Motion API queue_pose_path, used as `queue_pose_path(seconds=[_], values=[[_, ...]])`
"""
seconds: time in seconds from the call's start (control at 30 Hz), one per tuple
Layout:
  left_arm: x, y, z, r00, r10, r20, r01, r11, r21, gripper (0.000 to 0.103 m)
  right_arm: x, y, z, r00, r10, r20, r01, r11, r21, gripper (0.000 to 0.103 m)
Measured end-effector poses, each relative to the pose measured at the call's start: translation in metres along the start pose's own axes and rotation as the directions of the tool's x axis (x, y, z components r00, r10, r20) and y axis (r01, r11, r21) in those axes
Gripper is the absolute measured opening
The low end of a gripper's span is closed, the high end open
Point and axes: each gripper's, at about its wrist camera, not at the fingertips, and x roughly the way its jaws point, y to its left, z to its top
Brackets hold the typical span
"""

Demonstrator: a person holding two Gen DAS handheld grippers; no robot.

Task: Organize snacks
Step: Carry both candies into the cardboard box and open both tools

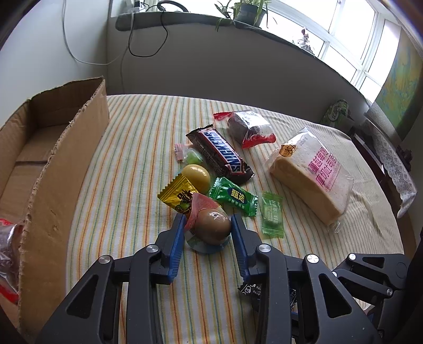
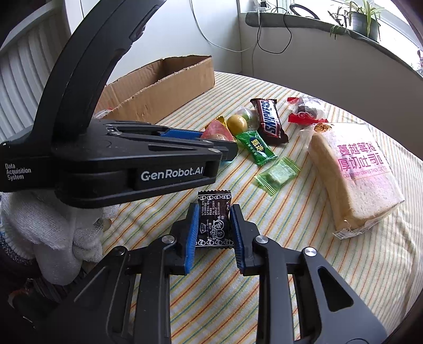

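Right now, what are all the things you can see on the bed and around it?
Cardboard box: one, brown, left on the striped bedsheet; red packet inside.
Snickers bar: one, brown, middle of pile.
Sliced bread bag: one, tan with pink print, right.
Dark cake packet: one, red and clear, behind the bar.
Green candies: two, a bright one and a pale one, middle.
Yellow ball: one, on a yellow wrapper.
Brown egg packet: one, between the left jaws.
Black candy: one, between the right jaws.
Potted plant: one, green, windowsill.
Left gripper: black, blue pads, shut on egg packet.
Right gripper: same, shut on black candy.
Gloved hand: white.
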Motion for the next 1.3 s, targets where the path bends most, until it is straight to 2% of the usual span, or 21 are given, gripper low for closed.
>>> queue_pose_path(seconds=[0.63, 0.93, 1.3], values=[[-0.048, 0.003, -0.005, 0.995, -0.011, 0.095, 0.013, 1.000, -0.021, 0.033, -0.042, 0.005, 0.003, 0.997, -0.047, 0.063, 0.046, 0.999, 0.011, 0.025], [-0.080, 0.020, -0.002, 0.988, 0.006, 0.157, 0.001, 0.999, -0.044, 0.033, -0.047, 0.024, 0.023, 0.994, -0.053, 0.092, 0.055, 0.998, -0.018, 0.025], [-0.110, 0.067, -0.003, 0.975, 0.069, 0.211, -0.047, 0.993, -0.108, 0.033, -0.038, 0.050, 0.068, 0.991, -0.039, 0.128, 0.047, 0.997, -0.066, 0.025]])
